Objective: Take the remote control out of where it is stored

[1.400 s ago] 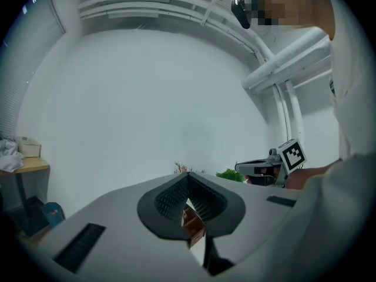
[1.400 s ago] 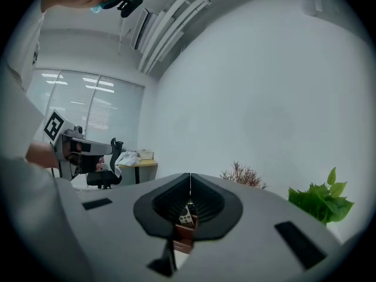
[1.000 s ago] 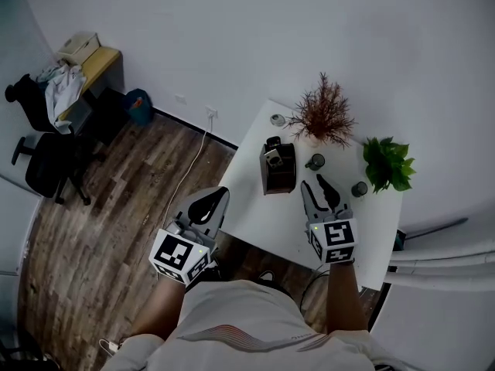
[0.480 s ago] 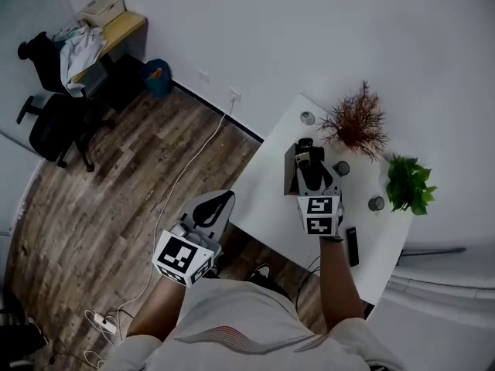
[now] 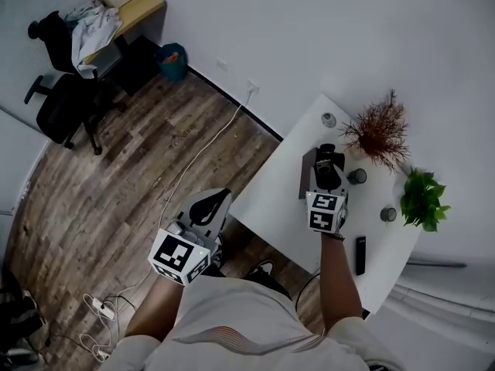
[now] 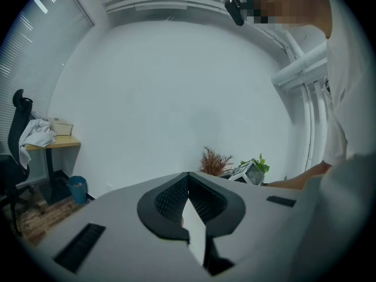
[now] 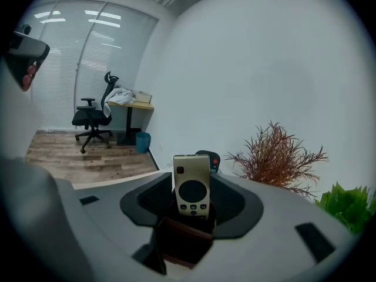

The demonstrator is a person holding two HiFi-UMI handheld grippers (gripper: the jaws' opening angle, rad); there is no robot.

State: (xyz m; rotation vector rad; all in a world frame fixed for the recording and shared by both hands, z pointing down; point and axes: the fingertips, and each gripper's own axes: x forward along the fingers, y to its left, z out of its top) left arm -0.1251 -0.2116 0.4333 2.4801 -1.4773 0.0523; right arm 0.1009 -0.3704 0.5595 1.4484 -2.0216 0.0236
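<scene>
A pale gold remote (image 7: 192,191) stands upright in a dark brown holder (image 7: 179,242) on the white table (image 5: 274,207). Behind it in the same holder is a black remote with a red button (image 7: 210,157). My right gripper (image 7: 192,178) is at the holder (image 5: 307,178). Its jaws have just been opening and stand open, one on each side of the gold remote. My left gripper (image 6: 188,178) is shut on nothing. In the head view it (image 5: 210,205) hangs over the floor off the table's near left edge.
A second black remote (image 5: 360,255) lies flat near the table's front right. A dried reddish plant (image 5: 380,130), a green plant (image 5: 424,199) and two small dark cups (image 5: 357,176) (image 5: 388,214) stand at the back. An office chair (image 5: 66,107) and a cable (image 5: 193,168) are on the wood floor.
My right gripper moved from the table's right part across to the holder, and its jaws now flank the gold remote. The left gripper sank a little beside the table.
</scene>
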